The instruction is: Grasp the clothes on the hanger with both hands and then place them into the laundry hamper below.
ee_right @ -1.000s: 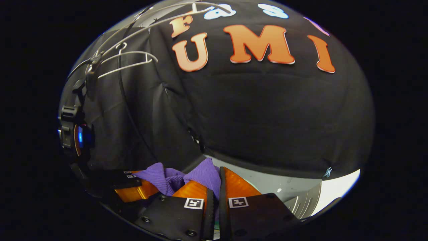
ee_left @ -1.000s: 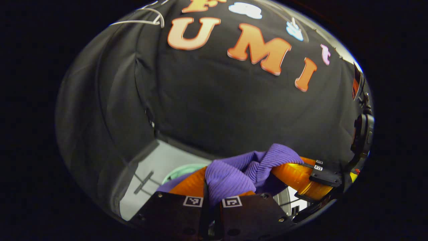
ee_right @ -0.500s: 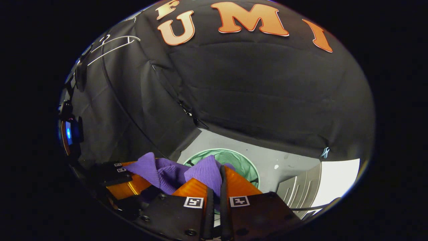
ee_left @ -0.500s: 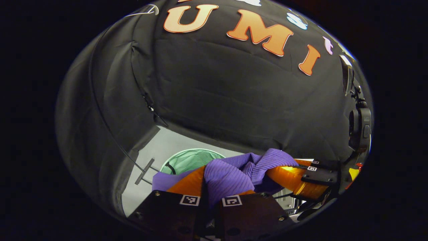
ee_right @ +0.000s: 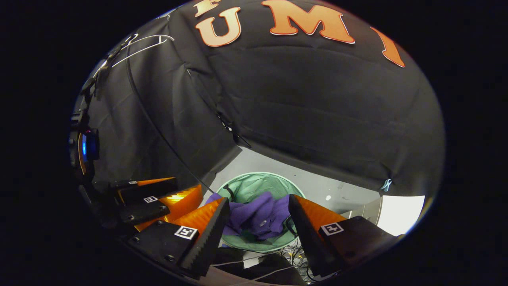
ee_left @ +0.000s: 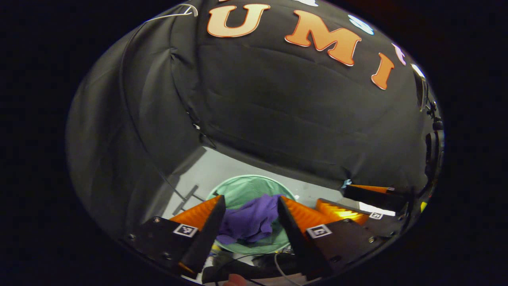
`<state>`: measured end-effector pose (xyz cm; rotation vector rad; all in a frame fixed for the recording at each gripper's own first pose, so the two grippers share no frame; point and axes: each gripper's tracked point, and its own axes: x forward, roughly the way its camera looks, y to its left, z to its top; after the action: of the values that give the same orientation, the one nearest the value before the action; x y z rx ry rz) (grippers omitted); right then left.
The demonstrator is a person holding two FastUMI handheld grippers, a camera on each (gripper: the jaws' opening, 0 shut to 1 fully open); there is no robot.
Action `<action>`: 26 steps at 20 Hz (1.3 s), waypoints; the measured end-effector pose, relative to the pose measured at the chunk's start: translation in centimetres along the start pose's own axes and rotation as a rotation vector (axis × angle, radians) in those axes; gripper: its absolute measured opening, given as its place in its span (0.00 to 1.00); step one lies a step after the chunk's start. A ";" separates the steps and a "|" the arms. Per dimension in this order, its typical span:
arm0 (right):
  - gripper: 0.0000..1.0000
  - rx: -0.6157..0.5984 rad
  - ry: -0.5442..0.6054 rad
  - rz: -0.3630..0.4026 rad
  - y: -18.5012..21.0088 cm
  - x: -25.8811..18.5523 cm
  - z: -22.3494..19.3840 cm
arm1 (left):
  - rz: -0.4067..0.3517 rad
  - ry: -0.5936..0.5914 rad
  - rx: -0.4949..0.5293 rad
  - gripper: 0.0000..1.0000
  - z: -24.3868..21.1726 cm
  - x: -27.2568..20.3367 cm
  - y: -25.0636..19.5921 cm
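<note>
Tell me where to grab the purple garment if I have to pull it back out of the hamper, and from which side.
Grip the raised fold at the top of the purple garment, coming straight down through the open mouth of the green hamper. It lies crumpled inside, and the hamper's walls likely block a side approach. Both grippers are open above it.

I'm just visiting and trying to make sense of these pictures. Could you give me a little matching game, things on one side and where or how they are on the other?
Things:
1. purple garment
2. laundry hamper
3. white hanger
4. left gripper

States:
A. bare, high against the booth wall
B. green, standing on the floor
C. open, above the hamper
D. lying inside the hamper

Pairs: 1-D, 2-B, 3-A, 4-C
</note>
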<state>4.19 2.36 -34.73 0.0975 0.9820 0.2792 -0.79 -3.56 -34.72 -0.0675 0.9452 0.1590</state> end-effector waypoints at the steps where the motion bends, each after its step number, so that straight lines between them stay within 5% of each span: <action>1: 0.91 0.011 0.006 0.002 0.1 0.0 -0.1 | -0.006 0.003 -0.012 0.99 0.2 -0.1 -0.1; 3: 0.99 0.021 0.006 0.005 0.0 0.1 -0.2 | -0.019 -0.005 -0.020 0.97 0.4 -0.2 -0.5; 10: 0.98 -0.013 -0.170 0.002 -0.6 -3.2 4.3 | -0.057 -0.184 0.025 0.97 4.9 -3.4 -2.6; 19: 0.98 -0.095 -0.432 0.055 -0.7 -10.4 9.3 | 0.023 -0.320 -0.132 0.97 8.2 -7.7 -2.6; 26: 0.98 -0.087 -0.693 -0.065 -1.4 -17.5 13.5 | -0.062 -0.562 -0.111 0.96 13.0 -15.0 -2.7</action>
<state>6.51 -3.25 -13.38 0.0743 0.2841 0.2044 1.44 -6.15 -15.02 -0.1457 0.3724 0.1608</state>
